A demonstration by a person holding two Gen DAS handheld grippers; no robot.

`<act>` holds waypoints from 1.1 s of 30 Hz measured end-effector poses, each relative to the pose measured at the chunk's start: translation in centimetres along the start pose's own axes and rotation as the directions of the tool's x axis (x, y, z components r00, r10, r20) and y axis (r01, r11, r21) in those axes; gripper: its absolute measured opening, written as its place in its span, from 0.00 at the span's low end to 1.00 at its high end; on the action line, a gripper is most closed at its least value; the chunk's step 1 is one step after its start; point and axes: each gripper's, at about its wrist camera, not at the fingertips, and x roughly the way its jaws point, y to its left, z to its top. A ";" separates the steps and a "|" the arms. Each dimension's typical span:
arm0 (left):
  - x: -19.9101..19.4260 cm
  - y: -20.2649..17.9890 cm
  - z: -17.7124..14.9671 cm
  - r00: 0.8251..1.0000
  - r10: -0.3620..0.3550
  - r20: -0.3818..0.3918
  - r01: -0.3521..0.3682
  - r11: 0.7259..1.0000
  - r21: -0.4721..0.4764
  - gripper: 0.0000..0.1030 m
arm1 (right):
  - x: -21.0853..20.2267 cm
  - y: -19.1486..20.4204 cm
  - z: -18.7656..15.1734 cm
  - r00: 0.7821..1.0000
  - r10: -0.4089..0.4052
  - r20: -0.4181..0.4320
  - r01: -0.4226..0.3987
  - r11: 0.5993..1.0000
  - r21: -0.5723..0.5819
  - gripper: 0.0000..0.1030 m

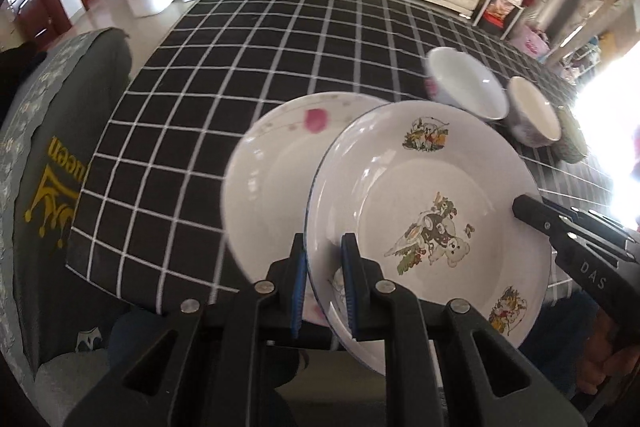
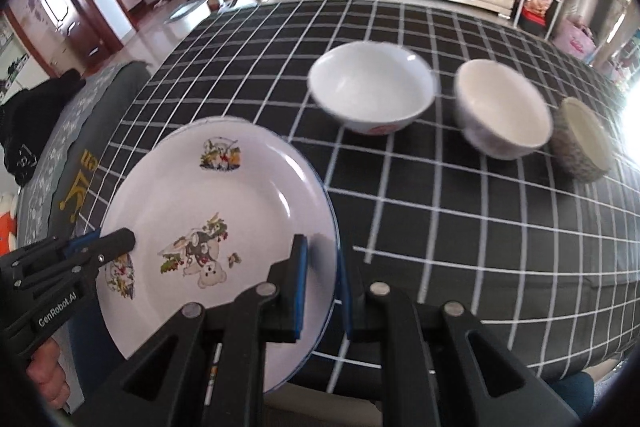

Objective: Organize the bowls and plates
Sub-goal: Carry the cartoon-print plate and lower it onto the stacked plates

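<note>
Above the near edge of the checked tablecloth [image 2: 460, 211], 2 grippers hold 1 cartoon-printed plate [image 1: 432, 211] between them.

1. Left gripper [image 1: 323, 291]: narrowed onto the plate's near-left rim, 1 blue pad on each face. A rim grip is probably used because the plate is thin and shallow and offers no other edge to clamp.

2. Right gripper [image 2: 322, 291]: narrowed onto the opposite rim in the same manner. Support at 2 opposed points likely keeps the plate from swinging or tipping; the plate appears tilted and clear of the cloth, though contact at its far edge cannot be confirmed.

3. Second plate [image 1: 276, 171], with a pink flower mark: lies on the cloth, partly under the cartoon-printed plate in the left wrist view. This overlap suggests the held plate is meant to stack on it.

4. 3 bowls stand in a row further along the table: a white bowl [image 2: 372, 87], a second white bowl [image 2: 504, 107] just beside it, and a patterned bowl [image 2: 582, 141] at the end. Grouping by kind fits the task; they appear to be unstacked.

5. Risk: uneven release by either gripper could drop 1 side onto the lower plate.
</note>
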 end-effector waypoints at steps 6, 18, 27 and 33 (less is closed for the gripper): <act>1.0 2.3 -0.3 1.000 0.011 -0.022 -0.012 0.999 -0.044 0.14 | 1.3 2.0 0.4 1.000 0.007 -0.018 -0.007 0.999 -0.034 0.18; 2.0 3.5 0.1 0.999 0.033 -0.022 -0.035 0.998 -0.060 0.14 | 3.2 3.3 1.1 0.999 0.001 -0.052 -0.004 0.998 -0.057 0.18; 3.3 3.5 1.1 0.999 0.029 -0.039 -0.032 0.997 -0.071 0.14 | 3.7 2.9 1.7 0.998 -0.003 -0.057 0.000 0.999 -0.051 0.18; 3.6 3.9 1.6 0.999 0.025 -0.032 -0.028 0.995 -0.093 0.14 | 4.6 3.0 2.1 0.998 0.002 -0.067 -0.005 0.999 -0.045 0.18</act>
